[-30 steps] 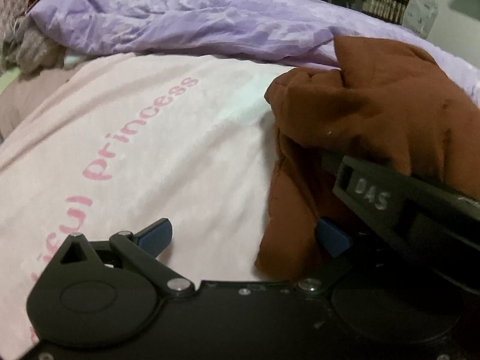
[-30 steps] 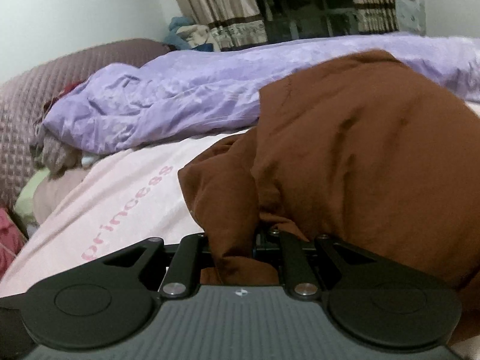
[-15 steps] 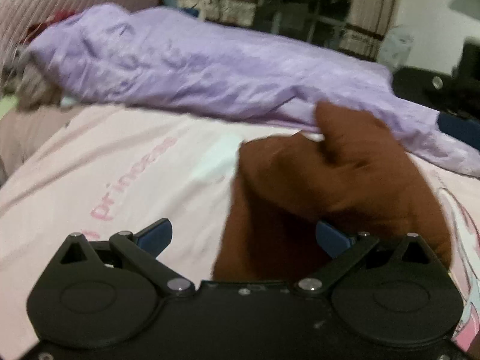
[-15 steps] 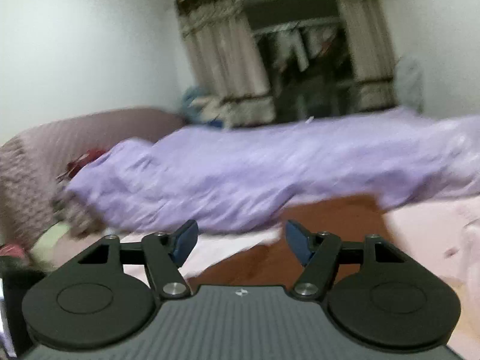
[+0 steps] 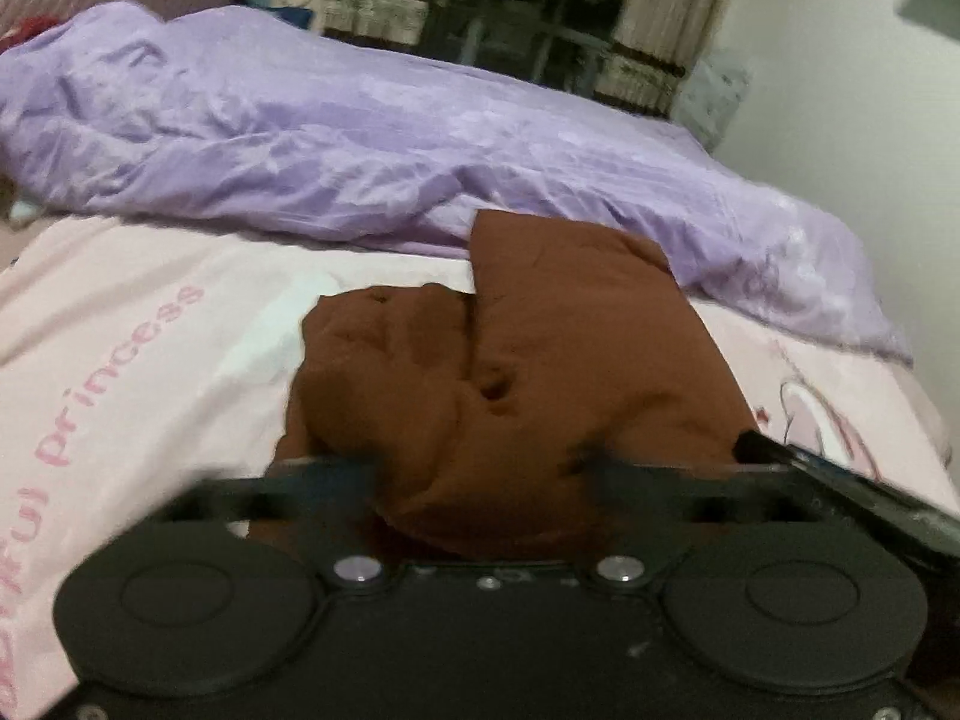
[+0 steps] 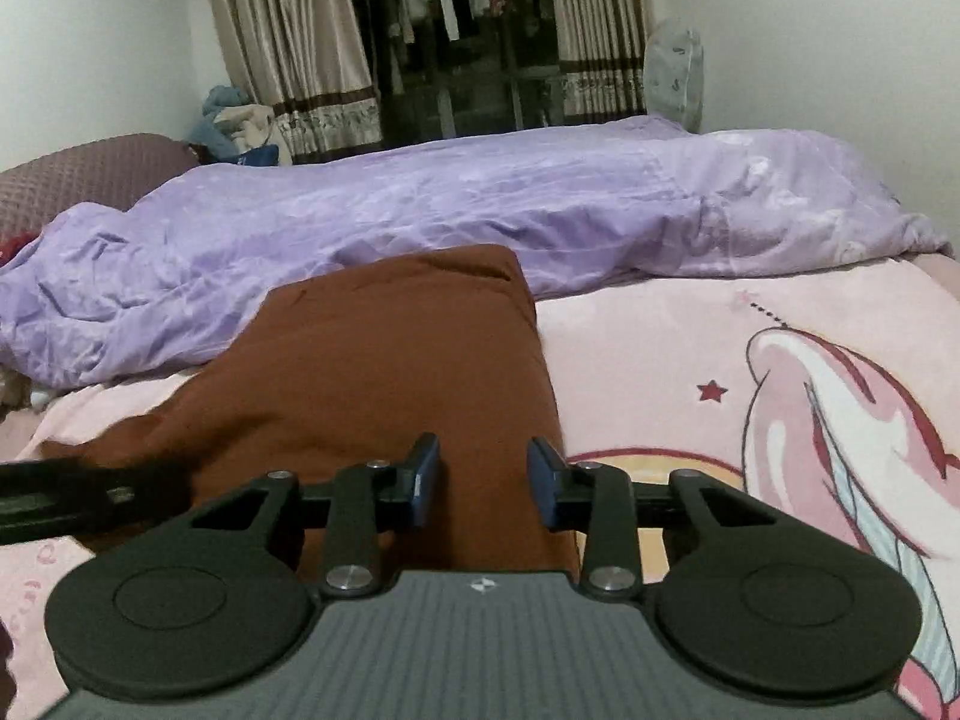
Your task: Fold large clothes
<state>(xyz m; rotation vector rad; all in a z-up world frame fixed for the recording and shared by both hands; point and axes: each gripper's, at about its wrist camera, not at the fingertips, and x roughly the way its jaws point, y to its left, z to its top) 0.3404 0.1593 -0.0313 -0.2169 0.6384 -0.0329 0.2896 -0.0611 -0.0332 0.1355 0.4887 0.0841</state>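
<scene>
A brown garment [image 5: 540,360] lies folded in a thick bundle on the pink printed sheet [image 5: 150,330]. My left gripper [image 5: 474,474] hovers at the garment's near edge. It is blurred, its jaws are closing, and brown cloth shows in the gap between the fingers; no pinch is visible. In the right wrist view the garment [image 6: 384,360] is a smooth rectangle. My right gripper [image 6: 485,483] hangs over its near right corner, jaws closing, blue pads still apart and holding nothing. The other gripper's black body shows at each view's edge.
A rumpled purple duvet [image 6: 480,198] runs along the far side of the bed, touching the garment's far edge. A mauve headboard [image 6: 90,174] and a heap of clothes [image 6: 240,120] are at the far left. Curtains and a dark window stand behind.
The right gripper let go of the brown cloth it was pinching, and the garment dropped flat onto the sheet. Both grippers drew back and up, and their jaws have narrowed.
</scene>
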